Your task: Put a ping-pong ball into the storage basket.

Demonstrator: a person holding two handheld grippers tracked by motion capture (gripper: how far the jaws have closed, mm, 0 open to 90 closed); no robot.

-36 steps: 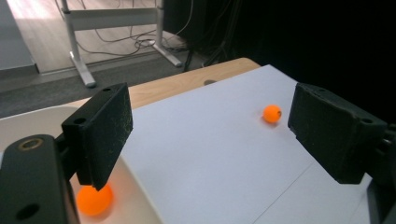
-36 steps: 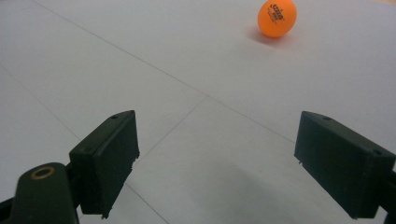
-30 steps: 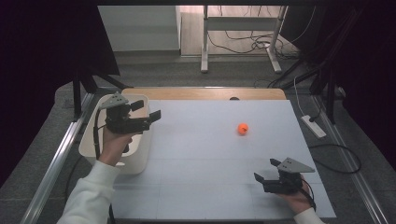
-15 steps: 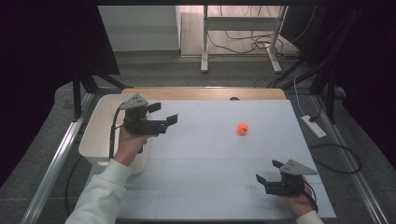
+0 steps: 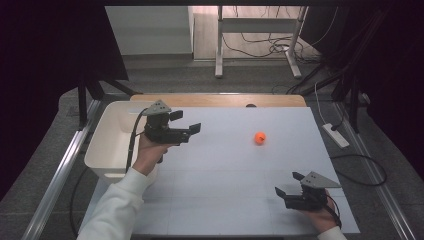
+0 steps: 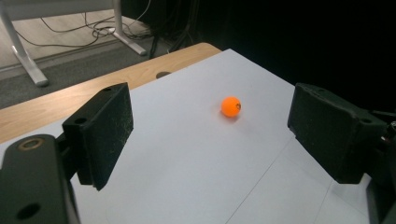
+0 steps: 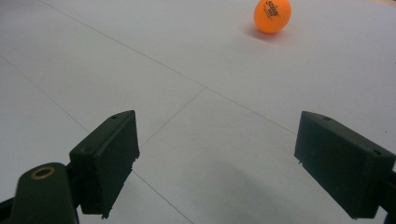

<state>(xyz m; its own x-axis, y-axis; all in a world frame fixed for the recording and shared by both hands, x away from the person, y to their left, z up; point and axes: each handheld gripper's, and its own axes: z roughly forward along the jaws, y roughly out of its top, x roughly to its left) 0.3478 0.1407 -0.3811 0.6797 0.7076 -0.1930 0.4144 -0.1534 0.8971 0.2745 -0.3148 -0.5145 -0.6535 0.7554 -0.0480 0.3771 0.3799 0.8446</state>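
Observation:
A small orange ball point(image 5: 259, 138) rests on the white table sheet point(image 5: 225, 170), right of centre; it also lies ahead in the left gripper view point(image 6: 231, 106) and far off in the right gripper view point(image 7: 272, 15). My left gripper point(image 5: 187, 123) hovers over the sheet's left part, just right of the white bin point(image 5: 107, 145), pointing toward the ball with its jaws open and empty point(image 6: 210, 135). Near the front right corner, my right gripper point(image 5: 290, 184) sits low over the sheet, open, nothing between its jaws point(image 7: 215, 158).
The white bin stands off the sheet's left edge. A wooden table edge point(image 5: 220, 100) runs along the back. A white power strip point(image 5: 336, 135) lies on the floor to the right, with desk legs and cables behind.
My left gripper has moved rightward from above the bin out over the white sheet, toward the ball. The right gripper and the ball have stayed put.

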